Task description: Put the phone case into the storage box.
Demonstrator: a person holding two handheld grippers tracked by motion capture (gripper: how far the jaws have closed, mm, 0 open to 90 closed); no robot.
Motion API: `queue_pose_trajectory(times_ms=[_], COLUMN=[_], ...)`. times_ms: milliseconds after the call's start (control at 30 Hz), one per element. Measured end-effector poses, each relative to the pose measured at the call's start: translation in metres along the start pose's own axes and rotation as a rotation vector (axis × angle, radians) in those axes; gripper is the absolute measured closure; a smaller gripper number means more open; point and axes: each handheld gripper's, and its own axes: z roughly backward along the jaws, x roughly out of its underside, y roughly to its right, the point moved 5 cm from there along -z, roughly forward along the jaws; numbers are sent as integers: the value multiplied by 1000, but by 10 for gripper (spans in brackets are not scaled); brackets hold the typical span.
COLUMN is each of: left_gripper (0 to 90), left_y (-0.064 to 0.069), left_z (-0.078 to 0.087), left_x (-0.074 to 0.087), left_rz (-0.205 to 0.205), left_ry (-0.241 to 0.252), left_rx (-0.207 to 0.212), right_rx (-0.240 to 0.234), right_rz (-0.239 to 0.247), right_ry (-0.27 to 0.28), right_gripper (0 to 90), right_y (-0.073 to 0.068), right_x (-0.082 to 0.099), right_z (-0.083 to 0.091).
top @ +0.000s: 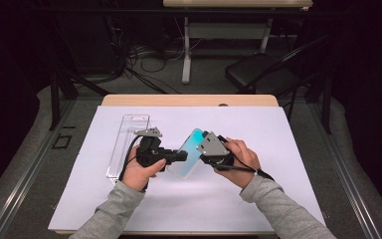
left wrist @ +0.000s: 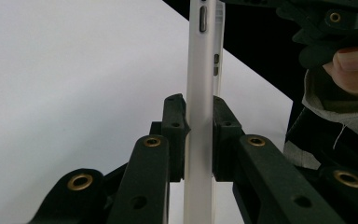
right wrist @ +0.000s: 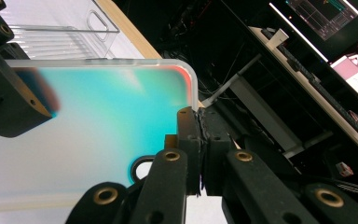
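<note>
A phone in a frosted translucent case [top: 189, 152], its back fading from turquoise to white, is held tilted above the white mat between both grippers. My left gripper [top: 180, 157] comes in from the left and is shut on the phone. In the left gripper view the phone [left wrist: 200, 70] stands edge-on, with the left gripper's [left wrist: 199, 135] pads pressed on both faces. My right gripper [top: 202, 149] meets it from the right. In the right gripper view its jaws [right wrist: 199, 135] pinch the case's rim at the corner of the phone [right wrist: 98, 121].
A clear plastic packaging box [top: 129, 144] lies on the white mat [top: 179, 199] left of the hands, also visible as the clear box [right wrist: 60, 35]. Beyond the wooden table's far edge [top: 189, 100] are a black chair [top: 258, 72], cables and a desk frame.
</note>
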Motion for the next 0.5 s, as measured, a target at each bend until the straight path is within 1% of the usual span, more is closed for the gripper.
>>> queue_pose_trajectory(times_ms=[500], left_gripper=[803], left_y=[1], left_z=[-1], left_x=[1], left_rz=[14], left_ry=[-6], left_rx=[6], right_rx=[-4], right_rz=[-1], right_ry=[0], right_gripper=[888], right_y=[-1], right_x=[2], right_z=[0])
